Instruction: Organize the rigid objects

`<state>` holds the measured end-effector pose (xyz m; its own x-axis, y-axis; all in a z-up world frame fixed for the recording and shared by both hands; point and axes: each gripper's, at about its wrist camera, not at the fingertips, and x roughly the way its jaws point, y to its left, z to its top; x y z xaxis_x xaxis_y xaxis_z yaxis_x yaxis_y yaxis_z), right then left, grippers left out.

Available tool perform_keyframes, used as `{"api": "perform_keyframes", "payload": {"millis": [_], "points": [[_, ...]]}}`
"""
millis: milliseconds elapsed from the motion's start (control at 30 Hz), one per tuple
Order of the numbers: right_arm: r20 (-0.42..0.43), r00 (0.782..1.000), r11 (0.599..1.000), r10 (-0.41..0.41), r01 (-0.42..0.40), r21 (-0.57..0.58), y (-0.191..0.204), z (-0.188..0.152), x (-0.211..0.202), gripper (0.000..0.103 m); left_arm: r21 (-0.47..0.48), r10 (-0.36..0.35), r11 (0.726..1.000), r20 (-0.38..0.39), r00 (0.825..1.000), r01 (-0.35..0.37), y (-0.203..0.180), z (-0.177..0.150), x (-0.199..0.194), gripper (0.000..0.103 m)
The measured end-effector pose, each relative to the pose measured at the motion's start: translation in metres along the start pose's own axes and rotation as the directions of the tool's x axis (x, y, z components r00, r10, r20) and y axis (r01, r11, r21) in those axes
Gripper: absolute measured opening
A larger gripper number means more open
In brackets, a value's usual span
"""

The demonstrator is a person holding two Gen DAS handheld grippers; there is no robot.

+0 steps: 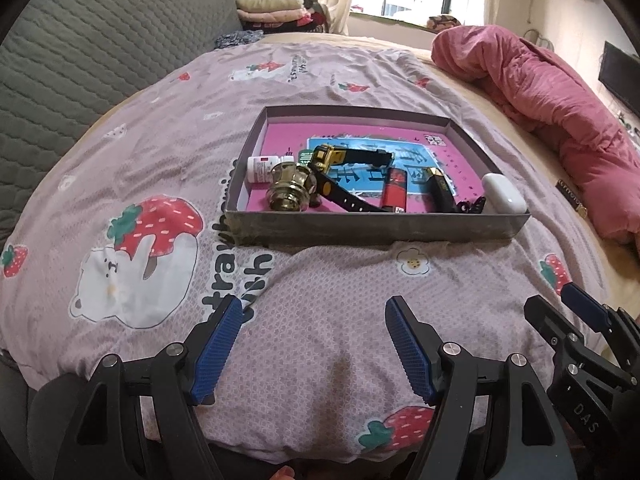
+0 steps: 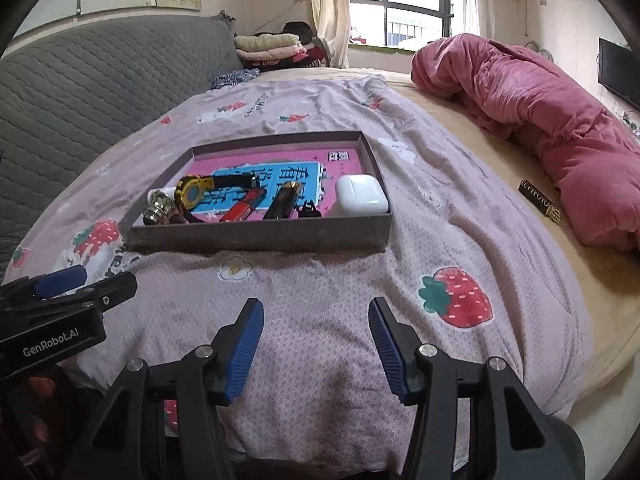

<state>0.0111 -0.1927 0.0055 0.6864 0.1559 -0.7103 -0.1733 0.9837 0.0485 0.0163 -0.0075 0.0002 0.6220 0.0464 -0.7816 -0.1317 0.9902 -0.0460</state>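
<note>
I hold the left gripper (image 1: 314, 346) and right gripper (image 2: 316, 350) with jaws apart and empty above the bed (image 2: 320, 272), the tray (image 1: 376, 226) of objects ahead; only the left view shows the white bottle (image 1: 264, 168) clearly.

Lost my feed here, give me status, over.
Left gripper open, right gripper open, both empty above the bedspread. Watch, lighters, earbud case in tray. Nothing blocking.

Home bedroom: bed (image 2: 460, 216) under strawberry-print sheet ahead of tool, pink duvet (image 2: 552, 128) at right, folded clothes (image 2: 272, 46) by curtained window (image 2: 400, 4) beyond.
</note>
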Motion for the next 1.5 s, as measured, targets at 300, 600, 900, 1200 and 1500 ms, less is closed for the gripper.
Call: {"api": "perform_keyframes", "payload": {"millis": [300,600,900,1200,1500], "points": [[-0.015,1.0,1.0,0.015,-0.015,-0.014,0.005,-0.003,0.006,0.054,0.01,0.0,1.0,-0.008,1.0,0.0,-0.002,-0.002,0.007,0.075],[-0.027,0.999,1.0,0.023,-0.023,-0.015,0.005,-0.005,0.012,0.054,0.014,0.019,1.0,-0.029,0.999,-0.018,-0.003,-0.003,0.014,0.075],[-0.025,0.999,1.0,0.024,-0.024,-0.004,0.003,-0.004,0.014,0.054,0.02,0.02,1.0,-0.032,0.999,-0.02,-0.003,-0.004,0.015,0.075],[-0.023,1.0,1.0,0.015,-0.015,0.004,0.002,-0.003,0.013,0.054,0.017,0.015,1.0,-0.034,0.999,-0.014,-0.003,-0.004,0.015,0.075],[-0.017,1.0,1.0,0.016,-0.016,-0.001,0.003,-0.002,0.011,0.054,0.014,0.016,1.0,-0.037,0.999,-0.016,-0.002,-0.005,0.015,0.075]]}}
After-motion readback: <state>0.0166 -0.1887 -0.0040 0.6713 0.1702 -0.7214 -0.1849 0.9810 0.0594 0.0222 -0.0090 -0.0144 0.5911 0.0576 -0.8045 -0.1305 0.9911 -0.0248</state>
